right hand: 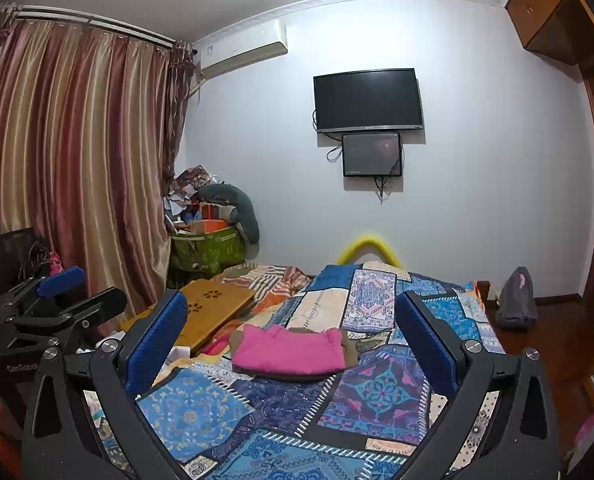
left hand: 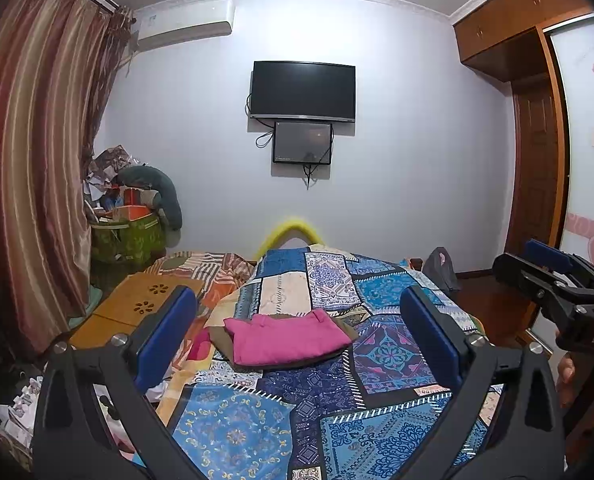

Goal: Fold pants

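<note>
Bed (left hand: 377, 412) w/ blue patchwork quilt (right hand: 281, 432) fills lower half of both views, running away toward back wall. Wall-mounted TV (left hand: 303, 91) straight ahead, well beyond. Wooden lap tray (right hand: 213, 308) off to the left on the bed, apart from the clothes.

Pink pants (left hand: 287, 338) lying mid-bed, already in a compact folded rectangle, stacked on a brown/olive garment (left hand: 347, 330) that peeks out at left and right edges. Long axis approx. side to side across the bed, i.e. crosswise to both claws' line of sight. Waistband-like edge looks to face away, toward the wall; fold edge nearer the claws, though hard to confirm.

Left claw (left hand: 297, 336): jaws wide apart, empty, held above the quilt, pants framed dead centre between the fingers, ahead and lower, not touching. Right claw (right hand: 291, 340): likewise wide apart, empty, pants centred ahead but sitting slightly left of its midline. Each claw visible at the edge of the other's view, so side by side, near-equal reach; left seems marginally better lined up.

Judgement: fold looks done or nearly so. If one more fold or a tidy-up needed, approach = forward and down, left claw to pants' left end, right claw to right end, pinching the near edge only so the brown garment underneath stays put.
</note>
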{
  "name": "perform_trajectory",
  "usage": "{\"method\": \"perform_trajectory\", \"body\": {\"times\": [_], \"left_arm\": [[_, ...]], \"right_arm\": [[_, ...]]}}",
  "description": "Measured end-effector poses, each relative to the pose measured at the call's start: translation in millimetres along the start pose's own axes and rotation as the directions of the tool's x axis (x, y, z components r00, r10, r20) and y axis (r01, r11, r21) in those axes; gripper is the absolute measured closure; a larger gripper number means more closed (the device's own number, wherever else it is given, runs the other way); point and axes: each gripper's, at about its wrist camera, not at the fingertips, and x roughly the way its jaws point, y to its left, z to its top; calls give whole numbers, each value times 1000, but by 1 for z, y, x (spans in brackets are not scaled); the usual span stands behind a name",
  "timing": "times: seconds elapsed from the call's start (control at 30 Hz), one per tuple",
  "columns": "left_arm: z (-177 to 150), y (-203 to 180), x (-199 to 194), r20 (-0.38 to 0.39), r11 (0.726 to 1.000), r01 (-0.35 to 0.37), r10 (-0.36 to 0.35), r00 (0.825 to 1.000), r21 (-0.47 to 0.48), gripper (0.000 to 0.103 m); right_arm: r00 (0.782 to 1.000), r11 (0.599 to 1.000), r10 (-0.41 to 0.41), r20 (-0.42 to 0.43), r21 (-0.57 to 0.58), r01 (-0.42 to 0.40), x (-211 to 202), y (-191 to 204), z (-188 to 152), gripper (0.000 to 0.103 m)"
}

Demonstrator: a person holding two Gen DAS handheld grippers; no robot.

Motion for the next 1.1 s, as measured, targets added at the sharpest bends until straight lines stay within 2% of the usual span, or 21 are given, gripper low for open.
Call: {"method": "perform_trajectory", "body": {"times": [1.1], "left_arm": [[-2, -2, -2, -14, 1000, 24, -24, 1000, 13, 0]], "right_arm": [[1000, 1000, 1, -17, 25, -1, 0, -3, -6, 0]]}}
